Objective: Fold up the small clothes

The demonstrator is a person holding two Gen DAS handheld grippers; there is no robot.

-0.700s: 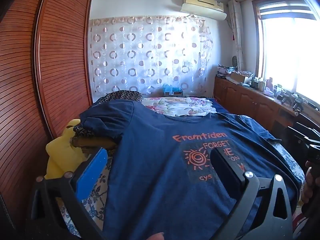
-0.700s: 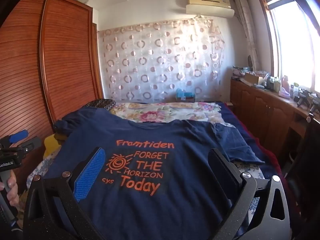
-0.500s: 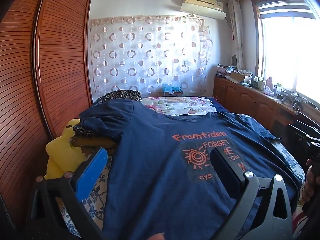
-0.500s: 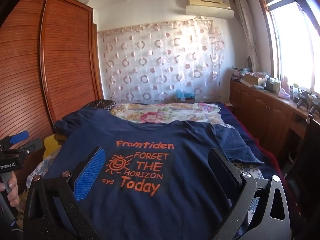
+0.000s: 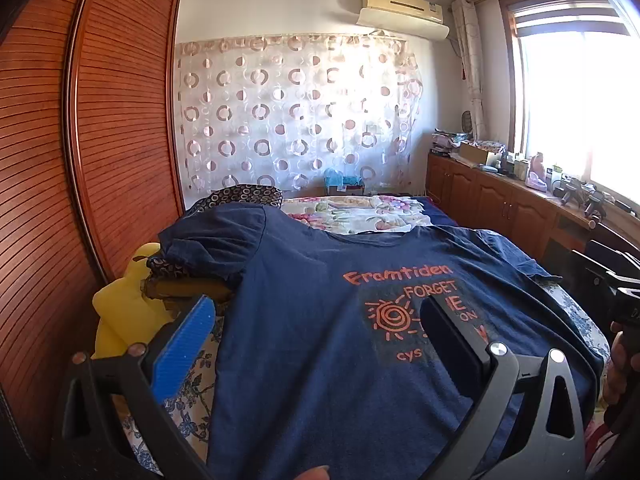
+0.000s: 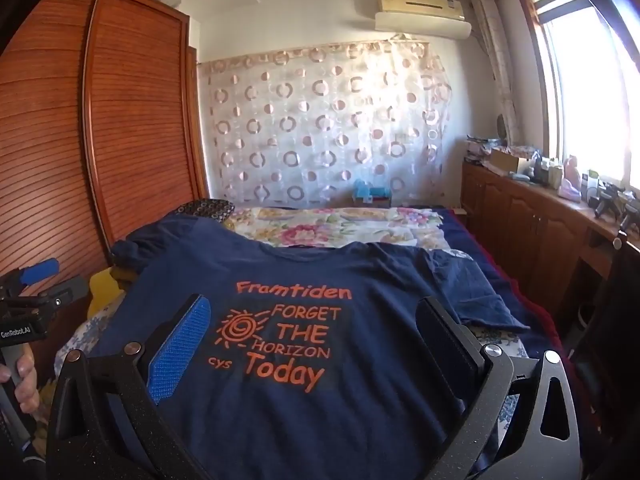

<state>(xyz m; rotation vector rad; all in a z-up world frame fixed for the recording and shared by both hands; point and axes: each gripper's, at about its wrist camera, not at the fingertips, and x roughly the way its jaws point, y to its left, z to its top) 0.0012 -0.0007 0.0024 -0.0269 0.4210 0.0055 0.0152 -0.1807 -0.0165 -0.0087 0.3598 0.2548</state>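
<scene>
Left wrist view: the left claw (image 5: 316, 344) stands spread as wide as it goes, with nothing held; its blue-padded finger sits at lower left of the frame and its black finger at lower centre-right. Under and beyond it the navy T-shirt (image 5: 304, 320) lies face up on the bed (image 5: 360, 216), filling the middle and bottom of the frame, orange print toward the right. One sleeve (image 5: 212, 236), at centre left, is draped up over a small stack of folded clothes (image 5: 188, 286) beside a yellow item (image 5: 124, 304). That sleeve looks like the one this claw should take. Judged from here, a good grab bites the sleeve hem with both layers together, lifts it clear of the stack, then carries it across toward the print, so the fold line runs straight down from the shoulder.

Right wrist view: the right claw (image 6: 312, 340) is likewise fully spread and empty, framing the print at lower centre. The other sleeve (image 6: 476, 296) lies flat at centre right, partly over the bed's edge. The hem is hidden under the claw, so its lie cannot be told. The left claw's handle and the hand (image 6: 20, 376) gripping it show at far left. Best to fold both sleeves in evenly before doubling the body, keeping the cloth taut so no wrinkle is trapped.
</scene>
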